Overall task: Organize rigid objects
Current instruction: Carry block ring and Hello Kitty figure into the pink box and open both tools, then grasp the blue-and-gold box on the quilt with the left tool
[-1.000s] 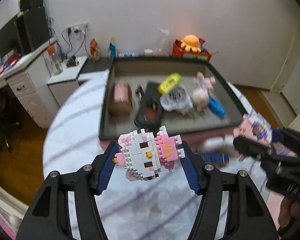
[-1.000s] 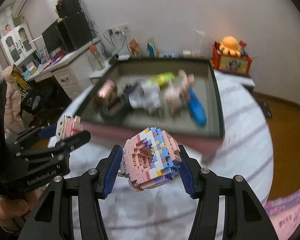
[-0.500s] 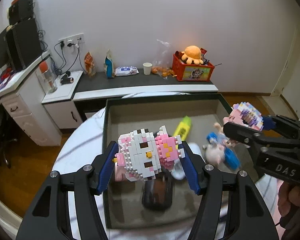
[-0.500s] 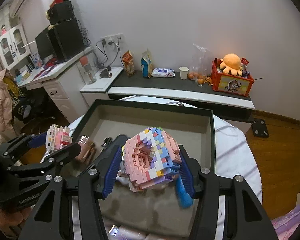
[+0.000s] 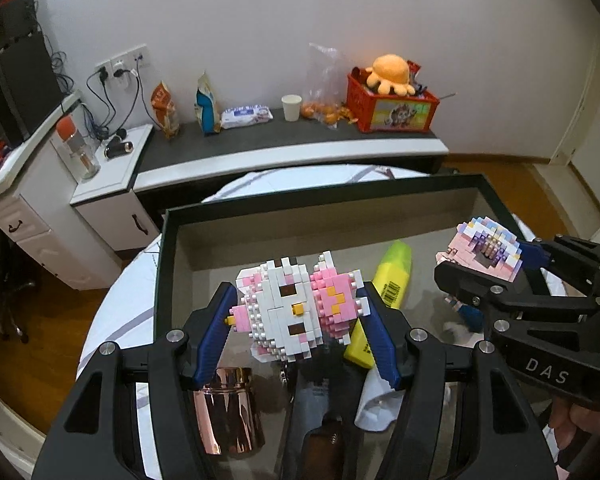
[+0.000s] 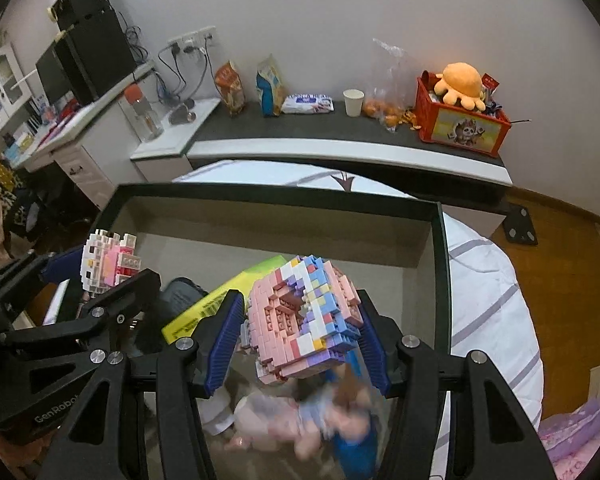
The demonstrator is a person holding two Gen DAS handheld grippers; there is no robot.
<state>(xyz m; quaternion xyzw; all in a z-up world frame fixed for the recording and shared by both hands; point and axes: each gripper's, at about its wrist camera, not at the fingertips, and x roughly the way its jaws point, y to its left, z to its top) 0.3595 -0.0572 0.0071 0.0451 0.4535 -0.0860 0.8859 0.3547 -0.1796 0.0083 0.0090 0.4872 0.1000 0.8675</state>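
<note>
My left gripper [image 5: 298, 322] is shut on a white and pink brick-built cat figure [image 5: 300, 310] and holds it above the dark-rimmed tray [image 5: 164, 240]. My right gripper [image 6: 300, 340] is shut on a pink, purple and blue brick-built figure [image 6: 304, 320] over the tray's right half [image 6: 440, 264]. Each gripper shows in the other's view: the right one with its figure [image 5: 484, 252] at the right, the left one with the cat figure [image 6: 108, 262] at the left.
In the tray lie a yellow-green bottle [image 5: 388, 284], a rose-gold jar [image 5: 228, 412], a dark pouch [image 5: 324, 400], a white cloth [image 5: 380, 408] and a pink doll [image 6: 300, 424]. The tray stands on a round white table [image 6: 488, 300]. A low shelf [image 5: 292, 148] lies beyond.
Both grippers have moved forward over the tray with their brick figures held. The tray's contents now lie below and close under the fingers.
</note>
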